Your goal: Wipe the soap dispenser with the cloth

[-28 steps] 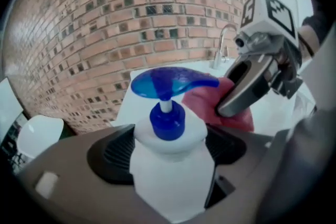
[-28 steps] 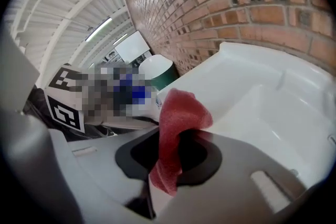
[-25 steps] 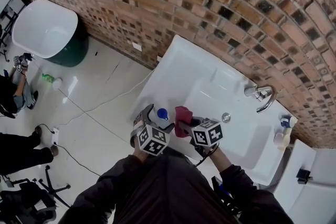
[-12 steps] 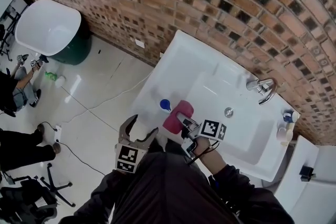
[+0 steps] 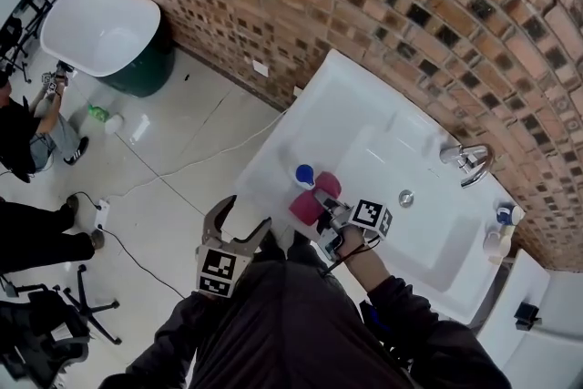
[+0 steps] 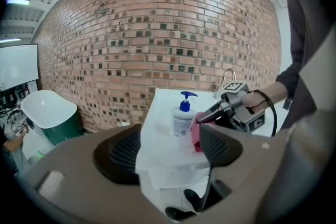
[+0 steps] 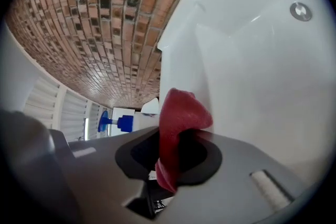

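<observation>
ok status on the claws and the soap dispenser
Left claw open, empty, short of the sink. Right claw shut on red cloth, beside the soap dispenser; contact unclear. Nothing in the way.

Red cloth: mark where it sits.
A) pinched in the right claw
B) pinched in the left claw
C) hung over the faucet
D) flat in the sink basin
A: the right gripper view shows the red cloth pinched between the jaws of the right claw, while the left claw stands open with nothing gripped.
</observation>
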